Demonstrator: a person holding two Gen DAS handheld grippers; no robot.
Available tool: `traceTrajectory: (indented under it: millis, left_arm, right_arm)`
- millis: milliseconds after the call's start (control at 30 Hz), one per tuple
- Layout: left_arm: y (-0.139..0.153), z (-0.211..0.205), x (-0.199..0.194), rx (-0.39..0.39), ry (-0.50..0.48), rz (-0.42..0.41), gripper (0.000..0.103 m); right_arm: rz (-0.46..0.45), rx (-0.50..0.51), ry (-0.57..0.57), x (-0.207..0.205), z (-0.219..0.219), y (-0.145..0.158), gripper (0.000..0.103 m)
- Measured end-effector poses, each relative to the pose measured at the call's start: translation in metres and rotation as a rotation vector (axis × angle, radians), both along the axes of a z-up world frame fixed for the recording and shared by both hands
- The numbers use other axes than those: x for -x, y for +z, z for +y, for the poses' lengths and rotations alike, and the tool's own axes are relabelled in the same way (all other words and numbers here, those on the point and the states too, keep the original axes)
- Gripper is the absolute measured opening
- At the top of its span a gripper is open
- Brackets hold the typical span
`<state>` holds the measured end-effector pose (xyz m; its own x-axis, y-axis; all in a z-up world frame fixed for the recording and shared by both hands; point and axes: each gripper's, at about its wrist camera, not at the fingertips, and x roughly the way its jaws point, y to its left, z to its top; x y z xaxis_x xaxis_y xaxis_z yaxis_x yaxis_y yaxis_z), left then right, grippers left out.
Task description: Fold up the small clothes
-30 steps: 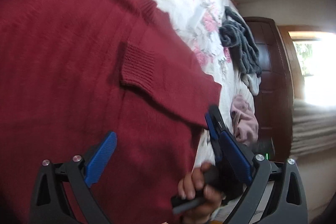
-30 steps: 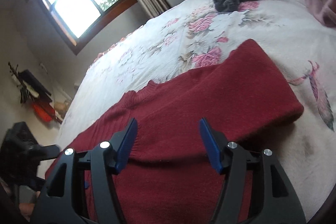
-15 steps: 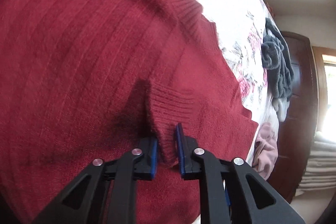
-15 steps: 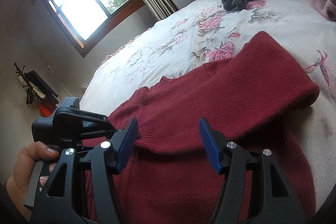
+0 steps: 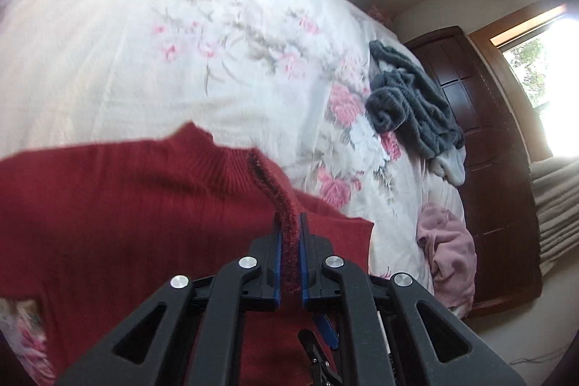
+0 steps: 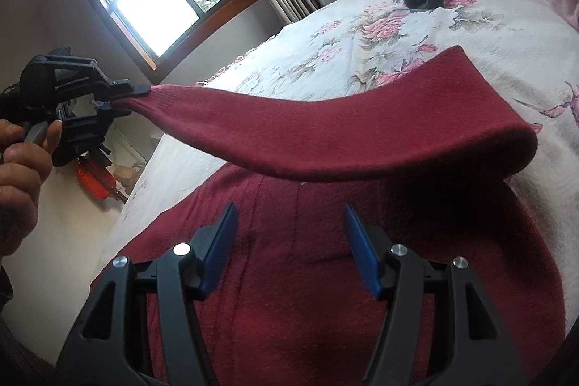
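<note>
With our left gripper (image 5: 289, 263) clamped on the red sweater's sleeve cuff (image 5: 286, 223), right gripper (image 6: 289, 241) gaping idle, we should lay it flat, taut

A second ago the left tool (image 5: 288, 234) hung open above the red sweater (image 5: 108, 212), its sleeve lying folded across the chest. Half a second ago it had come down and closed on the sleeve's ribbed cuff (image 5: 286, 223), the cuff still against the body. Now the cuff is raised clear of the body — the sleeve (image 6: 343, 132) stretches through the air from its fold at the sweater's edge to the left tool (image 6: 123, 100), well above the bed. The hand (image 6: 21, 165) gripping that tool has entered the right wrist view and risen. The sweater body (image 6: 325, 277) beneath the sleeve is now uncovered.
</note>
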<state>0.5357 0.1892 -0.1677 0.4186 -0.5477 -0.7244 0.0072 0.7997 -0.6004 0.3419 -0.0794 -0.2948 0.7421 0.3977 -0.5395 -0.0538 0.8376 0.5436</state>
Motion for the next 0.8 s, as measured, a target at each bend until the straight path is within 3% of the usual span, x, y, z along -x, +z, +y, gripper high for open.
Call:
traceTrajectory:
  millis: [200, 400, 600, 733, 800]
  left_arm:
    - [0.009, 0.029, -0.002, -0.031, 0.032, -0.022, 0.007]
    - [-0.016, 0.074, 0.004, -0.078, 0.073, 0.009, 0.007]
    - [-0.087, 0.117, 0.009, -0.122, 0.140, 0.128, 0.007]
    - [-0.136, 0.134, 0.015, -0.208, 0.165, 0.224, 0.008]
    - [-0.156, 0.143, 0.016, -0.262, 0.188, 0.288, 0.017]
  right_arm:
    - [0.007, 0.002, 0.015, 0.000, 0.004, -0.002, 0.060]
    - [0.018, -0.002, 0.017, 0.000, 0.004, -0.004, 0.061]
    - [0.022, 0.009, 0.017, -0.001, 0.005, -0.006, 0.060]
    - [0.032, 0.006, 0.013, -0.004, 0.004, -0.009, 0.060]
    - [0.039, 0.007, 0.017, -0.005, 0.004, -0.012, 0.061]
